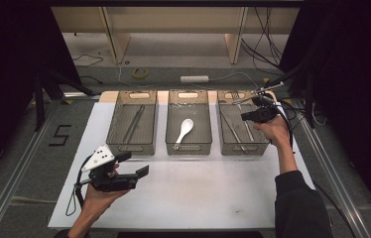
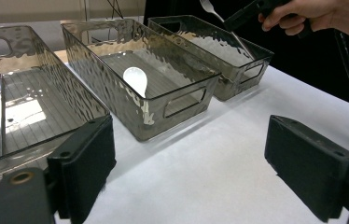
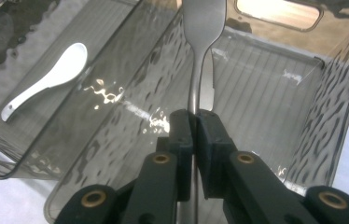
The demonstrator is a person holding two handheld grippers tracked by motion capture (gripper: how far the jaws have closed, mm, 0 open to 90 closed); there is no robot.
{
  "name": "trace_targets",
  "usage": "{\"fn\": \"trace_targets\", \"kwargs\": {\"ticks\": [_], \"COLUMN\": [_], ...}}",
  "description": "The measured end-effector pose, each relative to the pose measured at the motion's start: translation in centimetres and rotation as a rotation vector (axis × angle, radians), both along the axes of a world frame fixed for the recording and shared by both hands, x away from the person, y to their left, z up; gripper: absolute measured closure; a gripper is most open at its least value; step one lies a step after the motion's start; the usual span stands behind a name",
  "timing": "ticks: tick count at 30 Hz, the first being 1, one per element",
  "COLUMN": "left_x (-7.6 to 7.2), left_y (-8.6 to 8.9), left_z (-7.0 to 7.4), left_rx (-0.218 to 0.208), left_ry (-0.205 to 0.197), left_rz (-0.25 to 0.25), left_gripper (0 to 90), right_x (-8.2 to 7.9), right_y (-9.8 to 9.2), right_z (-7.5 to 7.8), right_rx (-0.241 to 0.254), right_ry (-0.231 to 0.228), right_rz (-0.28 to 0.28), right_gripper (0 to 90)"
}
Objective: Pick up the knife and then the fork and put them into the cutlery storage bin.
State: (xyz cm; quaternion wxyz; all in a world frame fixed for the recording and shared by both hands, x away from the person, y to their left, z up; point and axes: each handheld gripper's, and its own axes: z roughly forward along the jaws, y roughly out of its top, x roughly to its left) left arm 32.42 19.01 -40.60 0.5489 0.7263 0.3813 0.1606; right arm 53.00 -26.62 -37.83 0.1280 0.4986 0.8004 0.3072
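1. Right gripper [image 3: 193, 123] has its jaws clenched on a fork [image 3: 199, 56], held over the right bin [image 1: 260, 144] at 2 o'clock on the tabletop [image 1: 198, 188].
2. The fork is not yet laid down; lowering and release remain.
3. Left gripper [image 2: 186, 163] hangs at 7 o'clock, jaws released, holding nothing.
4. Spoon [image 1: 183, 131] lies in the middle bin [image 1: 188, 147].

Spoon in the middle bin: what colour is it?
White. The spoon shows best in the right gripper view, lying in the smoky clear middle bin.
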Motion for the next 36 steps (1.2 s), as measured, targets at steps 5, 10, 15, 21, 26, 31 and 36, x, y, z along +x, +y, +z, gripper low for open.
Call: {"fn": "trace_targets", "kwargs": {"ticks": [5, 10, 15, 21, 26, 31, 36], "left_x": [0.0, 0.0, 0.0, 0.0, 0.0, 0.0, 0.0], "left_y": [0.0, 0.0, 0.0, 0.0, 0.0, 0.0, 0.0], "left_z": [0.0, 0.0, 0.0, 0.0, 0.0, 0.0, 0.0], "left_rx": [0.002, 0.002, 0.002, 0.002, 0.003, 0.004, 0.003], "left_ry": [0.000, 0.000, 0.000, 0.000, 0.000, -0.001, -0.002], "left_rz": [0.001, 0.001, 0.001, 0.000, 0.000, 0.000, 0.000], "left_gripper": [15.7, 15.7, 15.7, 15.7, 15.7, 15.7, 15.7], "right_x": [-0.1, -0.2, -0.2, -0.2, -0.2, -0.2, -0.2], "right_y": [-0.1, -0.1, 0.2, 0.5, 0.8, 1.0, 1.4], "right_z": [-1.0, -1.6, -2.2, -2.8, -3.1, -3.2, -3.6], "right_rx": [-0.014, -0.021, -0.041, -0.052, -0.066, -0.075, -0.113], "right_ry": [0.013, 0.023, 0.035, 0.047, 0.050, 0.054, 0.058], "right_rz": [-0.002, 0.002, 0.008, 0.017, 0.029, 0.033, 0.039], "right_gripper": [85.8, 85.8, 85.7, 85.7, 85.6, 85.5, 85.4]}}
